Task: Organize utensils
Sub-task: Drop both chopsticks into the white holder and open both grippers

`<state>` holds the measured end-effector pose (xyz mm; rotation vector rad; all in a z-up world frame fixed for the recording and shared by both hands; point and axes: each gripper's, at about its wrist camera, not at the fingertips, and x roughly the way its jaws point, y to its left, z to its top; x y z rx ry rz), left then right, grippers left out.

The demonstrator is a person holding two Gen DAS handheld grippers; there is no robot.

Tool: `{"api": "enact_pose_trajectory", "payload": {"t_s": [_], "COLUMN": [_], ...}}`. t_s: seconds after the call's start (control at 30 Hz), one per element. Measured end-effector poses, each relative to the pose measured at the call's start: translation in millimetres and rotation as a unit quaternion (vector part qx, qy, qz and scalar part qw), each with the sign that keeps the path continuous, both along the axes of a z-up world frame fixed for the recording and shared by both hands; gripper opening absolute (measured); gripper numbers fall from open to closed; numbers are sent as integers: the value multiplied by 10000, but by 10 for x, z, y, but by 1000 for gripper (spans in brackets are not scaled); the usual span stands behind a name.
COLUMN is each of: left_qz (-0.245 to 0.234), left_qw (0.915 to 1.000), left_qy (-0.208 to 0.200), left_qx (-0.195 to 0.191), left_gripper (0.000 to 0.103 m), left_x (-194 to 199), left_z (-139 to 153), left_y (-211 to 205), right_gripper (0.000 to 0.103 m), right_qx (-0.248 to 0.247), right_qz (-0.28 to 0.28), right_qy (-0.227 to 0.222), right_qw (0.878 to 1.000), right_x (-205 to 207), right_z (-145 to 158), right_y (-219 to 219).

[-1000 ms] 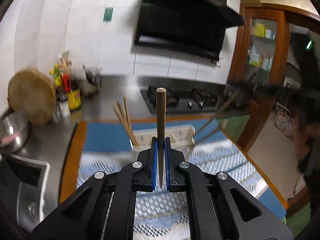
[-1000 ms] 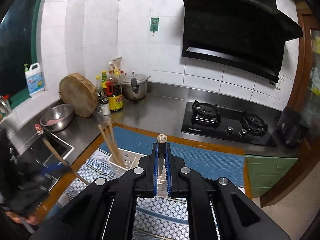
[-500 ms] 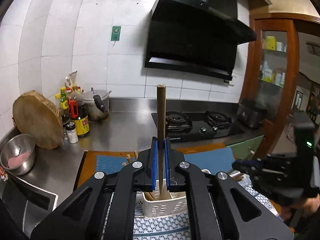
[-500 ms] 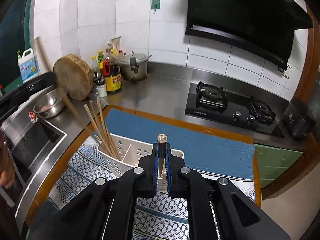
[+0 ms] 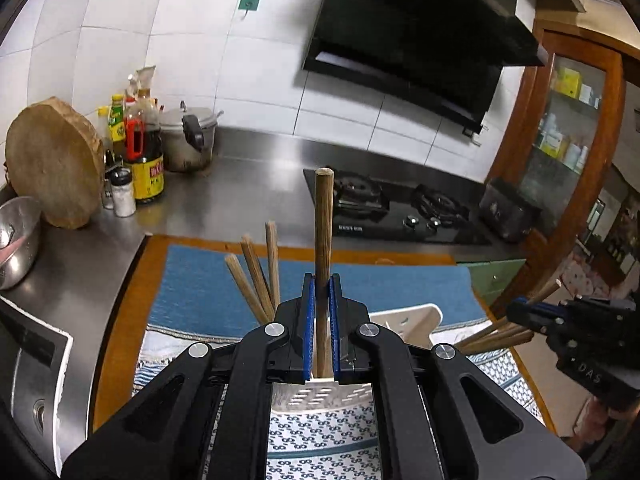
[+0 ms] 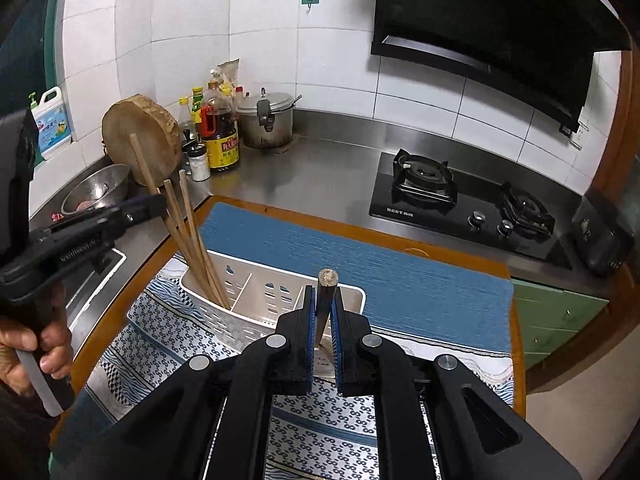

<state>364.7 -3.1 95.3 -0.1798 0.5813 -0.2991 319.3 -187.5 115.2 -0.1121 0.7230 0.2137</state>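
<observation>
On my left, the left gripper [image 5: 320,320] has its fingers pinched tight on one wooden chopstick [image 5: 323,232], upright above the white caddy [image 6: 272,296]. Three chopsticks [image 6: 192,240] already lean in the caddy's left-hand compartment. I judge the step is dropping mine in beside them, so I want the tip inside the rim, clear of the divider, before I loosen, and the stick near vertical so it does not knock the others. To the right, the right gripper [image 6: 322,320] has its fingers closed on another chopstick [image 6: 326,296], poised over the caddy's right end on the patterned cloth [image 6: 160,344] covering the desk [image 6: 320,184].
</observation>
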Motion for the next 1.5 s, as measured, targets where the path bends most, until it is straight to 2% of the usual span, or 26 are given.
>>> {"api": "enact_pose_trajectory", "payload": {"t_s": [0.17, 0.4, 0.53, 0.67, 0.73, 0.77, 0.8, 0.83, 0.87, 0.93, 1.03, 1.23, 1.33, 1.5], "left_qz": [-2, -68, -44, -31, 34, 52, 65, 86, 133, 196, 312, 449, 510, 652], "left_qw": [9999, 9999, 9999, 9999, 9997, 9995, 9994, 9992, 9990, 9985, 9973, 9956, 9950, 9928], "left_qy": [107, 79, 2, -61, -139, -177, -221, -240, -268, -331, -420, -574, -646, -691], "left_qx": [26, 68, 111, 134, 210, 241, 277, 300, 330, 380, 516, 595, 574, 727], "left_gripper": [8, 10, 24, 33, 44, 47, 51, 55, 57, 68, 76, 94, 97, 98], "left_x": [27, -92, -210, -368, -502, -554, -629, -680, -758, -891, -1106, -1559, -1739, -2095], "left_z": [-92, -76, -45, -32, -28, -28, -28, -29, -36, -46, -85, -153, -169, -273], "left_y": [-20, -36, 1, 26, 40, 45, 50, 55, 66, 81, 99, 164, 205, 252], "right_gripper": [9, 24, 35, 41, 47, 48, 54, 60, 62, 69, 79, 89, 90, 93], "right_qx": [19, 19, 18, 55, 149, 161, 161, 130, 89, 9, -81, -205, -205, -65], "right_qz": [-31, -29, -23, -17, -13, -5, 9, 0, -19, -35, -47, -28, -72, -107], "right_qy": [-19, -105, -203, -339, -382, -394, -418, -478, -528, -611, -724, -825, -826, -791], "right_qw": [10000, 9999, 9998, 9994, 9992, 9991, 9990, 9988, 9986, 9981, 9973, 9964, 9963, 9968], "right_x": [-2, -71, -175, -345, -452, -500, -554, -634, -691, -820, -1021, -1405, -1546, -1819], "right_z": [8, 65, 112, 160, 169, 164, 160, 152, 146, 123, 73, -101, -199, -389], "right_y": [-19, -13, -10, -22, -41, -40, -38, -36, -28, -15, 3, 18, 22, 37]}}
